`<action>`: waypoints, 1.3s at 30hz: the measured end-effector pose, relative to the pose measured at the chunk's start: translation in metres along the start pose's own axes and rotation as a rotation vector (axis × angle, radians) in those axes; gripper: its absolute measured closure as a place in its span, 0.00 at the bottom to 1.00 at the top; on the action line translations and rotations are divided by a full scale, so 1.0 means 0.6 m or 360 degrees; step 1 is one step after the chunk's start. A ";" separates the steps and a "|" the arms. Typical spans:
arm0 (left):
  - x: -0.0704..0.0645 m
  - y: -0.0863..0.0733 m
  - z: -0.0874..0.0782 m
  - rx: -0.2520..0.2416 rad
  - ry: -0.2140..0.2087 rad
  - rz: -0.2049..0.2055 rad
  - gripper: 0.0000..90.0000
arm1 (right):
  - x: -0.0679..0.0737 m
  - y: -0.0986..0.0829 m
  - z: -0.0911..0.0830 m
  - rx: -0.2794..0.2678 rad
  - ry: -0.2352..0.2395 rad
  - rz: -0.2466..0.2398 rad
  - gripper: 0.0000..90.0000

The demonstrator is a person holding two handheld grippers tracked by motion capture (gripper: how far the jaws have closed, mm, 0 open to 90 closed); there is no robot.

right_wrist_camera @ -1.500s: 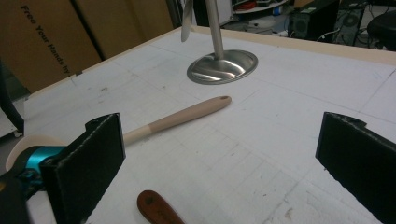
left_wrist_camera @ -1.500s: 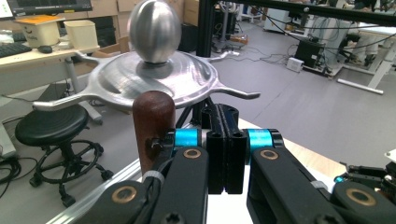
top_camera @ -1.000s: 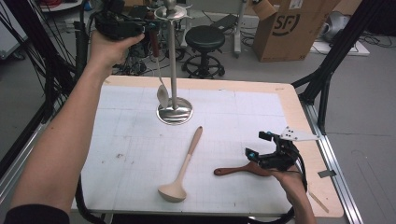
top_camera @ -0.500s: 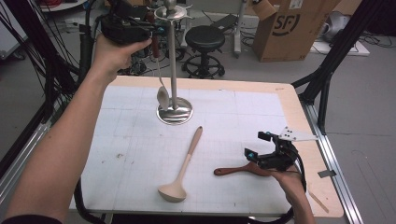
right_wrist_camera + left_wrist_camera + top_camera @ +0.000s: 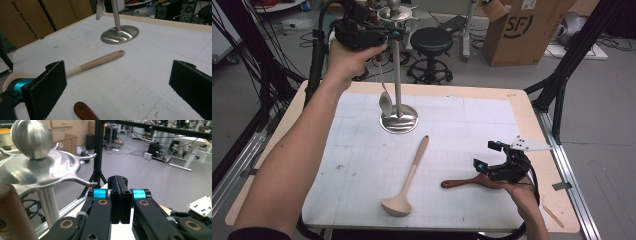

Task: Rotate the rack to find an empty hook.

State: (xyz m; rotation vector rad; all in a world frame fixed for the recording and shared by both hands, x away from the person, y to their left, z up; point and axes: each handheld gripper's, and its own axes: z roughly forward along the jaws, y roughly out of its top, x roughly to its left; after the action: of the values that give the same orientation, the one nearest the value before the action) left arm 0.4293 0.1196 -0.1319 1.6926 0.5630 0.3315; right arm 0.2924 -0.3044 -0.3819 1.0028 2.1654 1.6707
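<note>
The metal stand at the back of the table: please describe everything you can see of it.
The metal stand looks like polished steel: a round, mirror-like base flat on the white mat, one slim upright pole, and a top plate with curved hook arms under a ball knob. A metal spoon hangs beside the pole. The left gripper, jaws shut, is at the top.

You face grey floor (image 5: 597, 100), cables strewn across it. Black round stool (image 5: 432, 40) beyond your table's far edge. Cardboard box (image 5: 527, 30) right of stool. Black frame struts (image 5: 572, 55) at your right. White desks (image 5: 192, 147) farther off, even indoor light.
</note>
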 end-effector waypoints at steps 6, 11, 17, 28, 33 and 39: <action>0.001 0.000 0.002 -0.0033 0.0040 -0.0015 1.00 | 0.000 0.000 0.000 -0.0001 0.0001 -0.0006 0.00; 0.004 0.001 -0.001 -0.0047 0.0066 -0.0038 1.00 | 0.001 0.000 0.000 -0.0006 0.0004 0.0000 0.00; 0.003 0.001 -0.002 -0.0047 0.0075 -0.0036 1.00 | 0.001 0.000 0.001 -0.0010 0.0003 -0.0006 0.00; 0.003 -0.002 0.006 -0.0038 0.0089 -0.0033 1.00 | 0.000 0.001 0.002 -0.0008 0.0005 -0.0005 0.00; 0.003 -0.002 0.006 -0.0035 0.0098 -0.0026 1.00 | 0.000 0.000 0.002 -0.0008 0.0006 -0.0006 0.00; 0.006 -0.002 0.001 -0.0032 0.0107 -0.0030 1.00 | 0.001 0.000 0.000 -0.0008 0.0005 0.0002 0.00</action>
State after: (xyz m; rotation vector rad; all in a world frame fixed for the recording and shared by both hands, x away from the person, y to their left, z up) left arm 0.4322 0.1213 -0.1335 1.6608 0.6233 0.3805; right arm 0.2922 -0.3038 -0.3818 1.0007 2.1621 1.6787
